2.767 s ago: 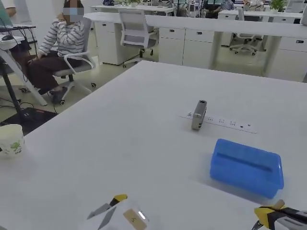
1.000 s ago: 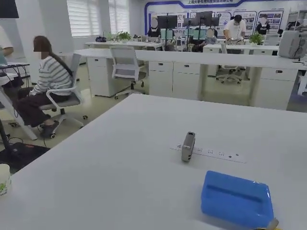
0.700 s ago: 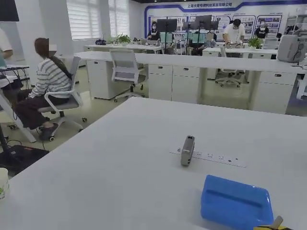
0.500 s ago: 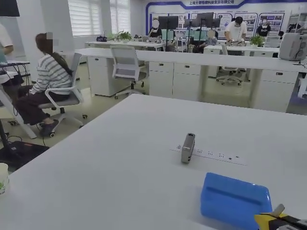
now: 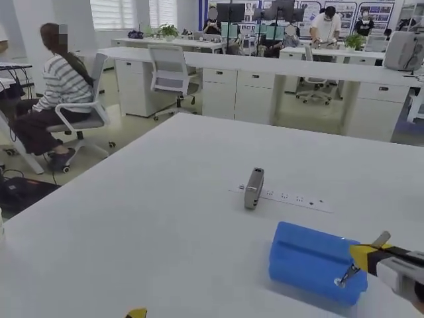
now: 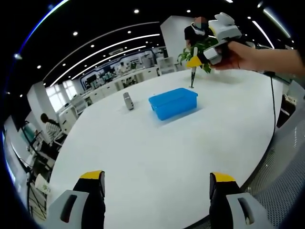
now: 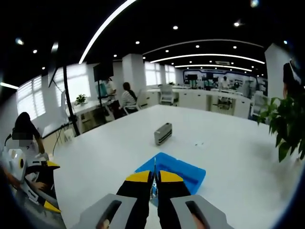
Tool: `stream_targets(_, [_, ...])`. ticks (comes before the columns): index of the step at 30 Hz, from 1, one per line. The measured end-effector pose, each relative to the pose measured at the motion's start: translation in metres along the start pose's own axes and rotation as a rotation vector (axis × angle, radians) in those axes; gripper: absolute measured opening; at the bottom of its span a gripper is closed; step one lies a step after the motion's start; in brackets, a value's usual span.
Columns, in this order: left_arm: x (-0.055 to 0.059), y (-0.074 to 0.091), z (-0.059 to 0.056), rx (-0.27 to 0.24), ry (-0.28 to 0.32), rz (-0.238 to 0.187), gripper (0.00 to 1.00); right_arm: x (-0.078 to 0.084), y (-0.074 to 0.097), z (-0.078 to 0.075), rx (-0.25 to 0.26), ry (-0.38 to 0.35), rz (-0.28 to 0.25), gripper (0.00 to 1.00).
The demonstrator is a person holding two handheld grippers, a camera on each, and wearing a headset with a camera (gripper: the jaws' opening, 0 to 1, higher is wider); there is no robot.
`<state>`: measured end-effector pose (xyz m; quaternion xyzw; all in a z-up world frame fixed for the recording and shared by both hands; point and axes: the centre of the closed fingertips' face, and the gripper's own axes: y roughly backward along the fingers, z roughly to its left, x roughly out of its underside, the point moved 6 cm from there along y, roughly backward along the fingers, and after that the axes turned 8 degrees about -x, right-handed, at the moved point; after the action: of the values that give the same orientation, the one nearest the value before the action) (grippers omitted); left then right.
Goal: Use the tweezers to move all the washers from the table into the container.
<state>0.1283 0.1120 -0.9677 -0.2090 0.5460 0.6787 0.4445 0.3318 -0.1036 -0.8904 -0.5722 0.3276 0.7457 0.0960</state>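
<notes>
Your left gripper (image 6: 152,188), nearest, holds its jaws spread wide over the white table (image 6: 157,143); your right gripper (image 7: 155,177) pinches thin metal tweezers (image 7: 155,166), tips down above the blue rectangular plastic container (image 5: 308,258); beyond, a grey metal block (image 5: 253,188) stands beside a row of small specks (image 5: 295,197), too small to identify

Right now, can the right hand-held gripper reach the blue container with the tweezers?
Probably yes: the right hand-held gripper, shut on the tweezers, hangs close by the container, with nothing between them.
</notes>
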Motion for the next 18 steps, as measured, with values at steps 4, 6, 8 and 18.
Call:
stream_targets(4, [0.0,0.0,0.0,0.0,0.0,0.005,0.93,-0.007,-0.008,-0.007,0.018,0.016,-0.005,0.0])
stream_targets(6, [0.001,-0.001,0.0,0.001,0.002,0.01,0.93,-0.008,-0.012,-0.01,0.022,0.013,-0.005,0.0])
stream_targets(8, [0.001,-0.001,0.0,0.003,0.001,0.013,0.93,-0.007,-0.017,-0.012,0.029,0.008,-0.005,0.0])
stream_targets(18, [0.003,-0.002,-0.001,0.011,0.004,0.022,0.92,0.019,-0.043,-0.031,0.069,0.007,0.069,0.01])
